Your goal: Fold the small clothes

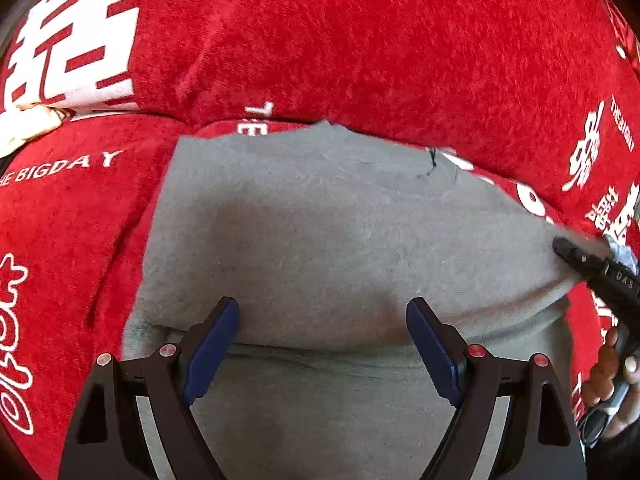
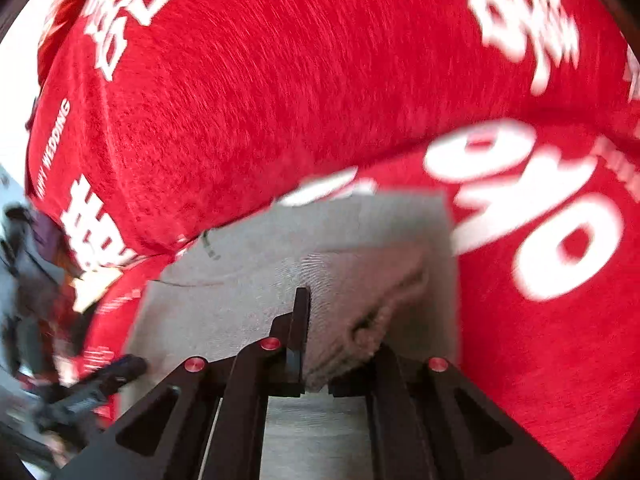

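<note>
A small grey cloth (image 1: 320, 240) lies on a red sofa seat. In the left wrist view my left gripper (image 1: 322, 320) hangs over the cloth's near fold, jaws wide apart, holding nothing. My right gripper (image 1: 568, 250) enters from the right edge and pinches the cloth's right corner. In the right wrist view the right gripper (image 2: 320, 320) is shut on a bunched fold of the grey cloth (image 2: 360, 300) and lifts it a little. The view is blurred.
The red sofa cover (image 1: 360, 40) with white lettering rises as a backrest behind the cloth. A pale cloth scrap (image 1: 24, 126) lies at the far left. The person's hand (image 1: 616, 380) holds the right gripper.
</note>
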Demonstrator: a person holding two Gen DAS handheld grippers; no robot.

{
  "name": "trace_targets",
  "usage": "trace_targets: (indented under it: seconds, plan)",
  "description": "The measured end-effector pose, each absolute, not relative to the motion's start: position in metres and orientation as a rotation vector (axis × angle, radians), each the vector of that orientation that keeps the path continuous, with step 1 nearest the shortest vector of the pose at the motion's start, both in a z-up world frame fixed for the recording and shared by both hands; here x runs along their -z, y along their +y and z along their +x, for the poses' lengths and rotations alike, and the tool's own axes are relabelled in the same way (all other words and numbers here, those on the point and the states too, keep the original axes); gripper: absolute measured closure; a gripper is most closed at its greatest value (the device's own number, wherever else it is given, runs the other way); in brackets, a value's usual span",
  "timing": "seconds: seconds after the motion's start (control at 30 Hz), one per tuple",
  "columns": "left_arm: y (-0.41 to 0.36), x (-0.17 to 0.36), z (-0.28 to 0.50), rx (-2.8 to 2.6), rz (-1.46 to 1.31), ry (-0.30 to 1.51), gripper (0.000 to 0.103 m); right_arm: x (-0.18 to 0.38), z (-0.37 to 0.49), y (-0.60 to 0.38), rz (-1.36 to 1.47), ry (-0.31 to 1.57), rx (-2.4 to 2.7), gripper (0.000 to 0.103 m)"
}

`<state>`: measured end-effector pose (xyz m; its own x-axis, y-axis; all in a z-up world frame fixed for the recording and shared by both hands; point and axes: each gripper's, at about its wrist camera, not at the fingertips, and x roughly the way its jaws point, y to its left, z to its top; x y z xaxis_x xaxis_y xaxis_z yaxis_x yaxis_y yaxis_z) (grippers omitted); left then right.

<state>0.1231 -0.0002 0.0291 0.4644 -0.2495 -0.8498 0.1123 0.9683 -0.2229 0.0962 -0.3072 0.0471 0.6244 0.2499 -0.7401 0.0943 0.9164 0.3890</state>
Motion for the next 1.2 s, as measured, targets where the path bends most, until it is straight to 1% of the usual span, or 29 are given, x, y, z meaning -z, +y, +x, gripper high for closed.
trace_targets:
  seconds: [0.1,0.17,0.23,0.3,0.37,0.47,0.57,0.63,0.77,0.8,0.87,0.9,0.93,1.0,1.07,1.13,1.17,1.2]
  plan:
    - [-0.016,-0.021,0.121,0.187,-0.009,1.05,0.017,-0.021,0.109,-0.31,0.425,1.001,-0.072,0.095]
    - [-0.015,-0.024,0.12,0.189,-0.007,1.055,0.017,-0.019,0.108,-0.314,0.442,1.001,-0.085,0.093]
    - [-0.005,-0.03,0.12,0.214,-0.062,1.063,0.017,-0.025,0.103,-0.321,0.476,1.003,-0.108,0.084]
    - [0.012,-0.037,0.12,0.196,-0.11,1.051,0.017,-0.037,0.088,-0.336,0.455,0.96,-0.025,0.056]
    - [0.032,-0.044,0.121,0.148,-0.13,1.024,0.017,-0.05,0.072,-0.347,0.372,0.908,0.103,0.042]
    - [0.064,-0.047,0.125,0.087,-0.19,1.013,0.017,-0.065,0.058,-0.345,0.29,0.872,0.127,0.042]
    - [0.079,-0.05,0.129,0.082,-0.309,1.01,0.017,-0.07,0.061,-0.308,0.167,0.875,0.034,0.042]
    - [0.061,-0.046,0.131,0.143,-0.312,1.035,0.017,-0.062,0.07,-0.277,0.104,0.905,0.007,0.042]
    - [0.007,-0.024,0.131,0.207,-0.117,1.084,0.017,-0.023,0.09,-0.24,0.0,1.06,-0.002,0.042]
    - [0.0,-0.01,0.13,0.171,-0.052,1.118,0.017,-0.022,0.085,-0.239,-0.012,1.031,-0.002,0.042]
    - [-0.005,-0.013,0.115,0.175,0.035,1.033,0.016,-0.024,0.077,-0.24,-0.023,1.035,-0.018,0.037]
    - [-0.003,-0.015,0.107,0.188,0.056,1.022,0.015,-0.027,0.071,-0.241,-0.036,1.032,-0.027,0.037]
    - [-0.001,-0.017,0.103,0.198,0.061,1.024,0.011,-0.03,0.064,-0.243,-0.049,1.027,-0.03,0.037]
    - [0.005,-0.022,0.1,0.194,0.064,1.05,0.01,-0.04,0.059,-0.247,-0.04,1.027,-0.016,0.036]
    - [0.005,-0.036,0.1,0.198,0.028,1.002,0.01,-0.047,0.065,-0.246,0.014,1.01,-0.016,0.035]
    - [-0.003,-0.043,0.112,0.217,0.0,0.993,0.01,-0.045,0.08,-0.237,0.039,1.021,-0.027,0.029]
    - [-0.01,-0.041,0.121,0.232,-0.012,1.013,0.01,-0.038,0.091,-0.23,0.045,1.046,-0.032,0.024]
    - [-0.017,-0.034,0.13,0.248,-0.025,1.047,0.01,-0.028,0.104,-0.223,0.043,1.089,-0.035,0.024]
